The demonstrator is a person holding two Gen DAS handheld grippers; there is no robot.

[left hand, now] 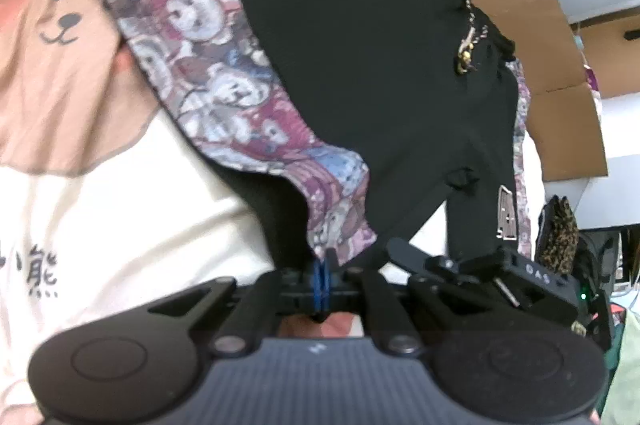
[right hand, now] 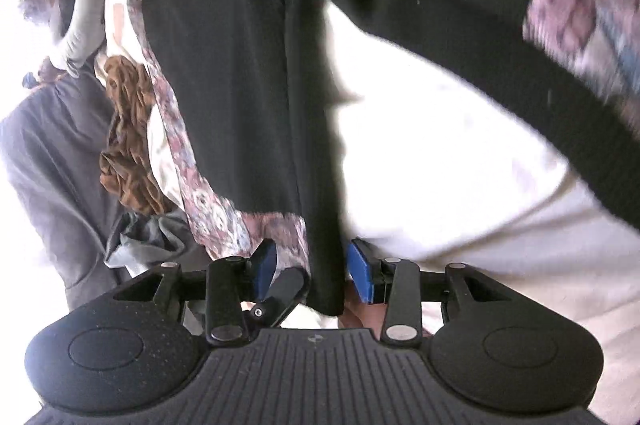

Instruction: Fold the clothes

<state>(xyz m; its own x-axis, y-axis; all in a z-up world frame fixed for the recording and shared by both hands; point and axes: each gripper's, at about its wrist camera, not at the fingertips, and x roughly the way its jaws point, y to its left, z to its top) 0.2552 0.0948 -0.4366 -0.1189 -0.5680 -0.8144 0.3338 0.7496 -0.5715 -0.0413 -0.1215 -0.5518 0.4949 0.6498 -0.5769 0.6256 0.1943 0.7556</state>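
Observation:
A garment with a teddy-bear print outside (left hand: 224, 65) and a black lining (left hand: 360, 65) hangs stretched between both grippers. My left gripper (left hand: 322, 273) is shut on its printed edge, blue pads pressed together. In the right wrist view, my right gripper (right hand: 312, 265) has its blue pads (right hand: 360, 275) apart, with a black fold of the same garment (right hand: 256, 65) and some printed fabric (right hand: 224, 217) lying between them. My right gripper also shows in the left wrist view (left hand: 500, 277), low at the right.
A cream shirt with a pink bear face (left hand: 60, 25) lies under the garment. Cardboard (left hand: 540, 45) stands behind. A pile of grey cloth (right hand: 52, 145) and brown cloth (right hand: 128, 145) lies at the left in the right wrist view, with a gloved hand (right hand: 84, 13) above it.

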